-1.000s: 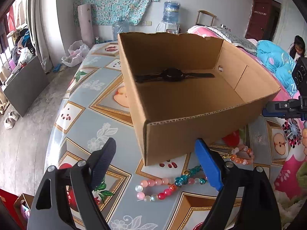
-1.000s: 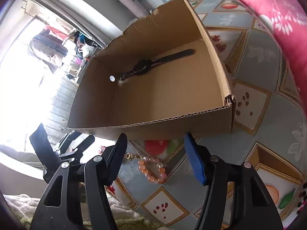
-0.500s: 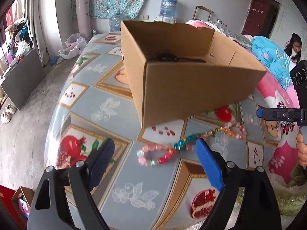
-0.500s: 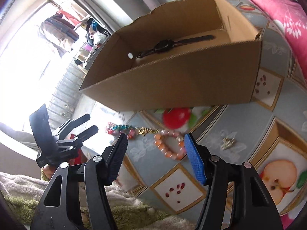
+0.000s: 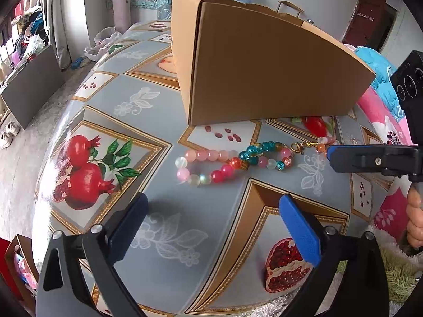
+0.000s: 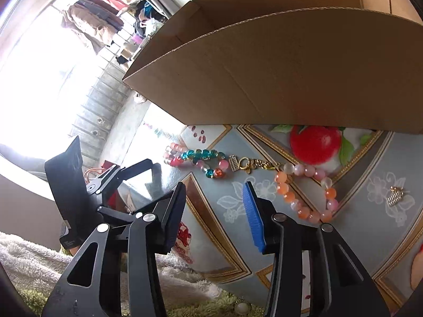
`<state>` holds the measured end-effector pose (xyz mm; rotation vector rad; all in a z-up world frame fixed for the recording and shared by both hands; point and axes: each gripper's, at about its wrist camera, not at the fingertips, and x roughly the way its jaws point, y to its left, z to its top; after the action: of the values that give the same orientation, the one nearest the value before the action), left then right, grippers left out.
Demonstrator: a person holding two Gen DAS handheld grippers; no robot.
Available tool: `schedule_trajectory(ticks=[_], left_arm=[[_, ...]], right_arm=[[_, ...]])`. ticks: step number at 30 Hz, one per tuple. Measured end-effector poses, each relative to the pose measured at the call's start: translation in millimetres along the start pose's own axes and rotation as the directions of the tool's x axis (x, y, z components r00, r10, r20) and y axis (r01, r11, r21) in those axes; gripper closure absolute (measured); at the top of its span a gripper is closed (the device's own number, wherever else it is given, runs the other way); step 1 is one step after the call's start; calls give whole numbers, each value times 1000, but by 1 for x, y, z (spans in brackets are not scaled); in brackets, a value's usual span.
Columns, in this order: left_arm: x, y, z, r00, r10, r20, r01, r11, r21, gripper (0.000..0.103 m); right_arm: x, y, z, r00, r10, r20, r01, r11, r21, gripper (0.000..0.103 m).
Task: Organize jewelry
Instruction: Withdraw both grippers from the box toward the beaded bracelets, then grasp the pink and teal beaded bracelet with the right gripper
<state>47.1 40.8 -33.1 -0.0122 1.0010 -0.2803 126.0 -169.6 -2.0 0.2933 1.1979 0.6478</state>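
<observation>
A pink bead bracelet (image 5: 206,166) and a teal bead bracelet (image 5: 264,153) lie overlapping on the tablecloth in front of the cardboard box (image 5: 264,66). A gold clasp (image 6: 248,165) links them to an orange-pink bracelet (image 6: 304,192). My left gripper (image 5: 214,227) hovers short of the pink beads, its jaws opening with nothing between them. My right gripper (image 6: 214,211) hangs above the cloth between the teal and orange strands, its jaws closing on nothing. The box's inside is hidden.
A small gold charm (image 6: 395,195) lies alone on the cloth at the right. The fruit-patterned tablecloth (image 5: 105,121) drops away at the left and near edges. A hand (image 5: 415,216) holds the right tool. A green and white fluffy fabric (image 6: 185,298) lies at the near edge.
Both grippers have sunk and drawn back from the box towards the bracelets. The box's inside, with a black watch, has gone out of sight. The left jaws have widened and the right jaws narrowed.
</observation>
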Motion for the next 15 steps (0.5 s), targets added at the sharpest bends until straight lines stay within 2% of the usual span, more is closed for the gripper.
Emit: schedule_trajectory(ticks=[5, 11, 15], left_arm=[[1, -2, -1, 1000, -6, 1, 6, 1000, 18, 5], [-2, 3, -4, 999, -36, 4, 35, 999, 27, 5], [-4, 8, -3, 998, -61, 10, 61, 998, 8, 5]], right_arm=[[10, 5, 12, 1000, -17, -9, 17, 1000, -25, 68], [25, 19, 22, 996, -80, -32, 74, 987, -143, 73], [33, 25, 27, 990, -130, -53, 112, 960, -258, 77]])
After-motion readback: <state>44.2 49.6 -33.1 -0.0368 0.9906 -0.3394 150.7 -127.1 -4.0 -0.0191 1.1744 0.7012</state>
